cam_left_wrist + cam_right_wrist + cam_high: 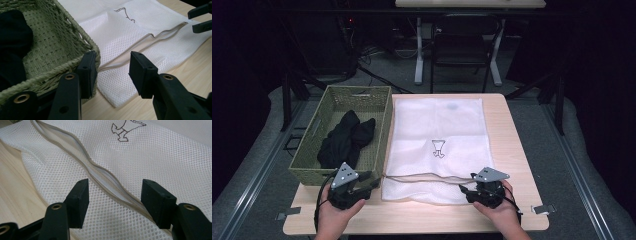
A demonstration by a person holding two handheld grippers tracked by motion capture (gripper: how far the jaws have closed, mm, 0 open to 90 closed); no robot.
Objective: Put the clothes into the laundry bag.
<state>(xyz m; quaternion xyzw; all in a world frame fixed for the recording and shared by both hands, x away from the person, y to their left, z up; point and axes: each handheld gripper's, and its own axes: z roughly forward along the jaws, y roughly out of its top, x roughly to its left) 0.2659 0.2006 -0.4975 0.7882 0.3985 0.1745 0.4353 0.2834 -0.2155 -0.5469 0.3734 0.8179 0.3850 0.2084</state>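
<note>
Both hands sit at the near edge of the table [512, 150], each holding a gripper. Largest on the light wooden top is a white mesh laundry bag [439, 130], lying flat in the middle and running from the far edge almost to the near one. Its zipper [427, 176] crosses the near part as a wavy grey line and looks partly open, with a slack gap between the two edges. A small dark drawing [438, 148] marks the bag's centre.

To the left, touching the bag's left edge, stands a green woven basket [377, 95] holding a heap of black clothing [346, 137].

At the bag's near left corner, beside the basket's near right corner, the left gripper [112, 68] is pointed at the left end of the zipper, jaws spread apart with nothing between them. At the near right side, the right gripper [113, 193] has its jaws wide too, straddling the zipper and empty.

By my judgement the bag is very light, limp and thin; it will fold and drag rather than lift as a sheet, and the mesh may slip between smooth pads. The zipper's thicker taped edge looks the firmest place to pinch, one edge per gripper, to spread the mouth. The clothing looks soft and bulky, likely to catch on the opening.
</note>
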